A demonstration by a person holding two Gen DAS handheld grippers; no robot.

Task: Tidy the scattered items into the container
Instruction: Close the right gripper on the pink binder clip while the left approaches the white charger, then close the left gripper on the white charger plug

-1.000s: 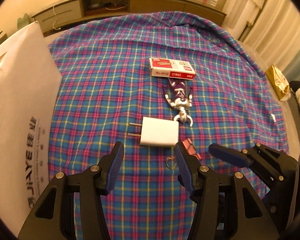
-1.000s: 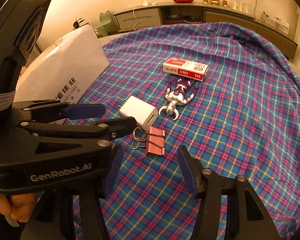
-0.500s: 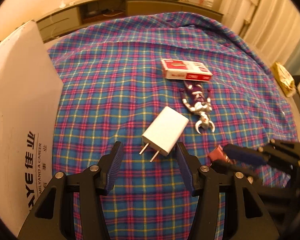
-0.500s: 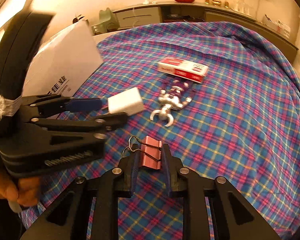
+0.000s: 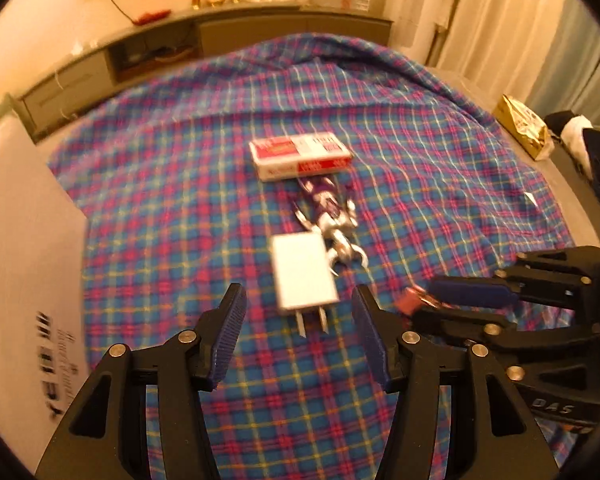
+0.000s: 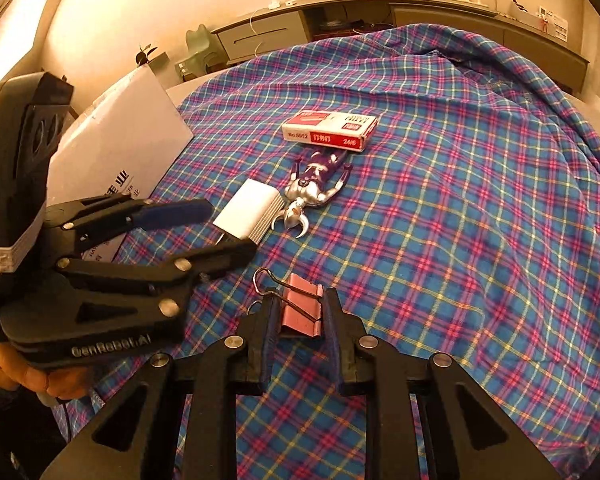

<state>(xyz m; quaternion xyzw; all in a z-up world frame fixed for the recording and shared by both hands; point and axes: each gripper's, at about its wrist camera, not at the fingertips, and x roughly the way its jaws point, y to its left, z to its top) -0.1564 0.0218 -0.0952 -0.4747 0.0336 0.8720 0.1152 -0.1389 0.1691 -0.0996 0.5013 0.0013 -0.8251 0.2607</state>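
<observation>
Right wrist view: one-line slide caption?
Right gripper shut on pink clip; left gripper open around white charger on plaid cloth.

**A plaid-covered surface with four loose items and a white box**

In front of you is a broad surface draped in a blue, pink and yellow plaid cloth (image 6: 460,220), rumpled into folds at its far edge. On it you have a red-and-white staple box (image 6: 329,131) lying flat, and just beside it, on the near side, a purple-and-silver toy figure (image 6: 314,188) on its back. A white charger plug (image 5: 302,278) sits next to the figure's head, its prongs towards you in the left wrist view. Nearer you is a pink binder clip (image 6: 302,312); you cannot tell whether it rests on the cloth. At the cloth's left edge stands a white box (image 6: 116,152) with printed lettering.
</observation>
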